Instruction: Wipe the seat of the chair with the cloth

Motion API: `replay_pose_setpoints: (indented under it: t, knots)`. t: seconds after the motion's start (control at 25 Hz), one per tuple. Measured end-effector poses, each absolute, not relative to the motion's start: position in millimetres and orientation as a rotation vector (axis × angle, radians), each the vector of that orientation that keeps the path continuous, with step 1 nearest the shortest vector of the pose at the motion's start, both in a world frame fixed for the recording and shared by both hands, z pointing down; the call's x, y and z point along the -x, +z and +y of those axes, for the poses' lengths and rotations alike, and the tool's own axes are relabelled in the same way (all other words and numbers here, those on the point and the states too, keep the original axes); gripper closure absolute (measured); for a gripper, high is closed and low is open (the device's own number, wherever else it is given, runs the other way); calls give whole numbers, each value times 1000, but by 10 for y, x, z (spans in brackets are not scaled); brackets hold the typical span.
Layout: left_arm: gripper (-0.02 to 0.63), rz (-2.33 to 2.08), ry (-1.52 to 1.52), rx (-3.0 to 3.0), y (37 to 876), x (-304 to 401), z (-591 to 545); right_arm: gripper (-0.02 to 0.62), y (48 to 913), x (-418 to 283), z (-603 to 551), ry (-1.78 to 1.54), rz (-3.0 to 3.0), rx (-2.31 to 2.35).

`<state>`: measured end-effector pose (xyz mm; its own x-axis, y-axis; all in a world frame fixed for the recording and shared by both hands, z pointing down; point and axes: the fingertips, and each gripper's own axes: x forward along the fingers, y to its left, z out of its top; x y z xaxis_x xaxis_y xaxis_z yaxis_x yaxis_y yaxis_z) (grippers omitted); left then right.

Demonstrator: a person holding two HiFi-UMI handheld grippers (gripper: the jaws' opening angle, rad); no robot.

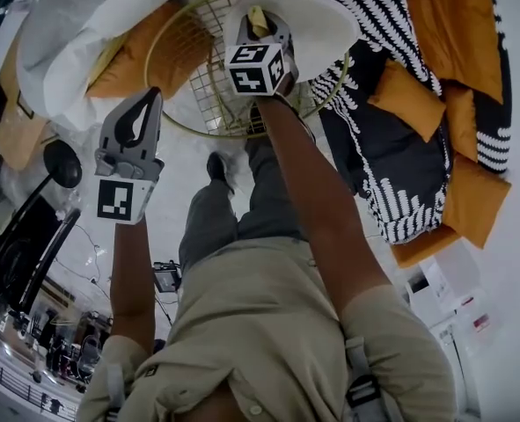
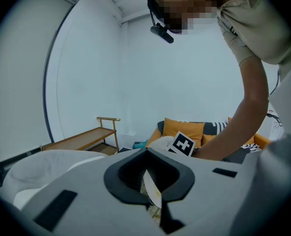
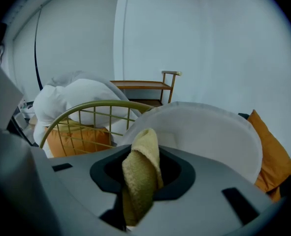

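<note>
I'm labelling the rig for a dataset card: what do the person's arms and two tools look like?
Both the left tool and right tool are grey with black-lined jaw openings, and each carries a white cube with black square markers. The person wears a beige short-sleeved shirt.

One left gripper (image 1: 149,100), one right gripper (image 1: 261,20), one cloth (image 3: 140,176), one wire chair (image 1: 208,95), one wooden shelf (image 3: 145,85).
</note>
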<state>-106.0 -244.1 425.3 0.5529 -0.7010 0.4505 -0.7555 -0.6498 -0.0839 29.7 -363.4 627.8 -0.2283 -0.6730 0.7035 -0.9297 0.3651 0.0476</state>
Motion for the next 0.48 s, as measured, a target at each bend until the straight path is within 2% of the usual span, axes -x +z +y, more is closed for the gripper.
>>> replay_pose_setpoints:
  t: [0.28,0.48]
  knots:
    - [591,-1223,687,-2660,4327,992,-2482,479,6329,-457,-3573,526,-1967,-1393]
    - [591,-1193,684,-2682,4335,913,-2533,479,6428,-1199,-3479,549,-1863,-1490]
